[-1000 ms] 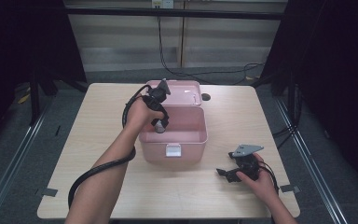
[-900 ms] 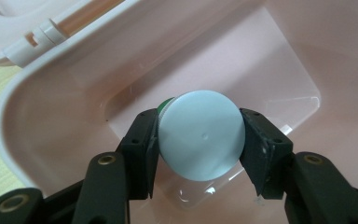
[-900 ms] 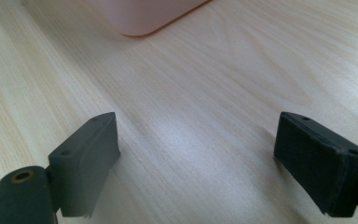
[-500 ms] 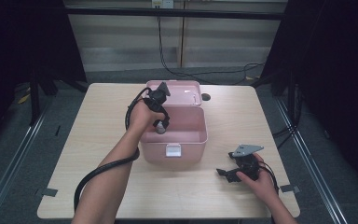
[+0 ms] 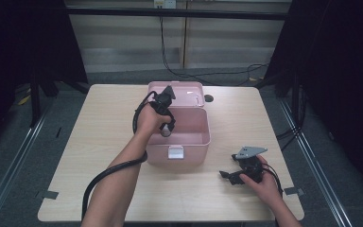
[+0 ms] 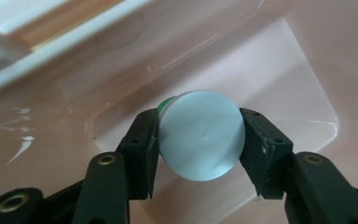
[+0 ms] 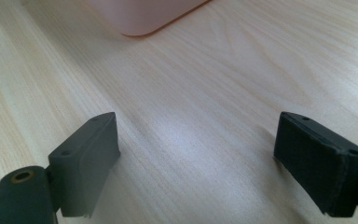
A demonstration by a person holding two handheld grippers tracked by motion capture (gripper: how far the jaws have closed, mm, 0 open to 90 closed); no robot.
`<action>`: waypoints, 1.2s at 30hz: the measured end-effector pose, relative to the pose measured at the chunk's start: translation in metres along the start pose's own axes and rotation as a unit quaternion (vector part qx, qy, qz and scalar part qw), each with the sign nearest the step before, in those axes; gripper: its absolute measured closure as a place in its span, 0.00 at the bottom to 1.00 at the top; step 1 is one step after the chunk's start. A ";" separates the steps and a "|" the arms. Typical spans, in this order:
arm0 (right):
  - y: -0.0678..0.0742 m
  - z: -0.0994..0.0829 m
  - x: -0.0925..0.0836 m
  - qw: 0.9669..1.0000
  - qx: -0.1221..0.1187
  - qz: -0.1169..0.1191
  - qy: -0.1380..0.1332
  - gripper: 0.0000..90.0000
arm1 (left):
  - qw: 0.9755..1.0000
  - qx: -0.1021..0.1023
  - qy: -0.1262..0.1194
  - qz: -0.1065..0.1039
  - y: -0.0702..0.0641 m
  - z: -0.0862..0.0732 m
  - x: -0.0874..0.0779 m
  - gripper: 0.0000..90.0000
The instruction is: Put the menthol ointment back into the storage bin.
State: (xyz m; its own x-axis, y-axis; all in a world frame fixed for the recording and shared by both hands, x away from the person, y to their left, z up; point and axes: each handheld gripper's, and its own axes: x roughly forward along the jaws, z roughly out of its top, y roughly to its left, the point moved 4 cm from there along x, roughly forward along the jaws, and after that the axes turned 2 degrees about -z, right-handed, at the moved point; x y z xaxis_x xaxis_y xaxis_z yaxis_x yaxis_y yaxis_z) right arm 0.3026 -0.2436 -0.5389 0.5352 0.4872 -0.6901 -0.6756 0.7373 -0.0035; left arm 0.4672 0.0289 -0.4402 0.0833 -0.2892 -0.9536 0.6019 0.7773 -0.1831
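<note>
A pink plastic box (image 5: 189, 147) with its lid (image 5: 184, 93) folded back stands mid-table. My left gripper (image 5: 167, 131) points down into the box near its left wall. It is shut on a round silver-bottomed can with a green side (image 6: 200, 134), which hangs over the box's pale floor (image 6: 279, 70). My right gripper (image 5: 228, 176) rests low over the wooden table (image 5: 99, 123) to the right of the box, jaws wide apart with nothing between them (image 7: 196, 163). A corner of the pink box (image 7: 144, 16) lies ahead of it.
A small dark spot (image 5: 209, 98) sits on the table just right of the lid. Black cables (image 5: 108, 172) trail from both grippers. Dark curtains and metal rails flank the table; bare wood lies left and in front of the box.
My left gripper has sunk a little deeper into the box with the can. The right gripper has stayed where it was.
</note>
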 end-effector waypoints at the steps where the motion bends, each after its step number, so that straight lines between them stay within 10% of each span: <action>1: 0.000 0.000 0.000 1.000 0.001 0.000 0.001 0.15 | 1.000 0.000 -0.006 0.002 -0.001 0.001 0.002 0.56; 36: 0.000 0.000 0.000 1.000 0.001 0.000 0.001 0.15 | 1.000 -0.008 -0.023 0.001 -0.004 0.007 0.038 0.55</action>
State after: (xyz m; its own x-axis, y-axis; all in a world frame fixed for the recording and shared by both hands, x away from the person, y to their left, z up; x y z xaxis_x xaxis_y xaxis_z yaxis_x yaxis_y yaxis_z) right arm 0.3024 -0.2435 -0.5390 0.5348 0.4866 -0.6908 -0.6748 0.7380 -0.0025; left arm 0.4738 0.0107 -0.4745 0.1209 -0.3132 -0.9420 0.5898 0.7859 -0.1856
